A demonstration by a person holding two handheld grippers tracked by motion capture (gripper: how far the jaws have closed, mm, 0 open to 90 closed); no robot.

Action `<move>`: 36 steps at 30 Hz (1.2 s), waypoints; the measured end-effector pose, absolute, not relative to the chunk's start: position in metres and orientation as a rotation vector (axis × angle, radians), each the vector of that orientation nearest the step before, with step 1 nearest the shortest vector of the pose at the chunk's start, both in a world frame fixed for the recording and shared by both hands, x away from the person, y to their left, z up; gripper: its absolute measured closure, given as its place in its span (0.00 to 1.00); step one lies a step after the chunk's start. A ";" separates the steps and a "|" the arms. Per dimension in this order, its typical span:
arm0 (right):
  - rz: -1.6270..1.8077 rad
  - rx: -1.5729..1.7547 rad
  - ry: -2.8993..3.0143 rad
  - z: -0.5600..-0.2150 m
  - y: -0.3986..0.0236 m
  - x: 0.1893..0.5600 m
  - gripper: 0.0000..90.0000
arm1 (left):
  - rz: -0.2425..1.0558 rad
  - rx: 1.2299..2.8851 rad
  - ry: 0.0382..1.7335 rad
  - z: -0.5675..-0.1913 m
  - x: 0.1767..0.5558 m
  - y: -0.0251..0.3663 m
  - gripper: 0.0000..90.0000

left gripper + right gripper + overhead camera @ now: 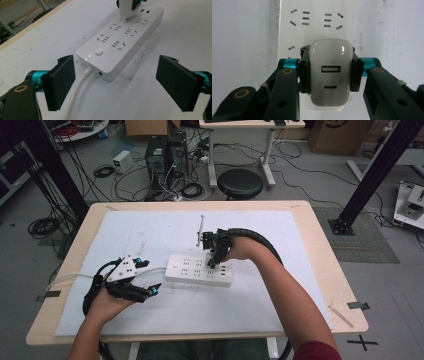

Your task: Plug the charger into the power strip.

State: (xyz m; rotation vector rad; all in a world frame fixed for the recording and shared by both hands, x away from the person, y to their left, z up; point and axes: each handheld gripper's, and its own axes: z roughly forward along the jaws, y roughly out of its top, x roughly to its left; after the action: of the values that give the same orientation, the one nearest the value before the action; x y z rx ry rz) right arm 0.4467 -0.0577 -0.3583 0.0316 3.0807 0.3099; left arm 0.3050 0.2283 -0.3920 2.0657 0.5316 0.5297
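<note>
Left tool (117,82): held wide, nothing gripped, near the cord end of the power strip (120,40).
Power strip: laid flat on the bench (310,285), long axis side to side.
Right tool (329,75): clamped on the white charger (331,72).
Charger: held straight above the far sockets, prongs pointed down.

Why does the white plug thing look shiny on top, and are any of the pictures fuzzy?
Right gripper view: the charger shows a bright glare streak near its top edge from room light. Left gripper view: the power strip is fairly sharp, with a soft shadow beside it; the close jaws look slightly soft. High view: evenly lit, a little grainy.
</note>
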 end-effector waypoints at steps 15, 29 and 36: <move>0.254 0.018 3.040 -0.359 -0.049 0.439 0.70 | 0.531 2.064 0.519 -0.392 0.306 0.222 0.18; 0.283 0.082 3.066 -0.373 -0.050 0.445 0.71 | 0.532 2.051 0.527 -0.391 0.306 0.223 0.18; 0.261 0.083 3.066 -0.373 -0.049 0.444 0.70 | 0.537 2.049 0.531 -0.393 0.305 0.226 0.18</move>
State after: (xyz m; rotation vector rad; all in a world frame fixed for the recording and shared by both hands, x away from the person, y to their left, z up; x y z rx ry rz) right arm 0.4438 -0.0486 -0.3728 0.0829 3.0658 0.2613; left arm 0.3047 0.2259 -0.3927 2.0488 0.5313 0.5375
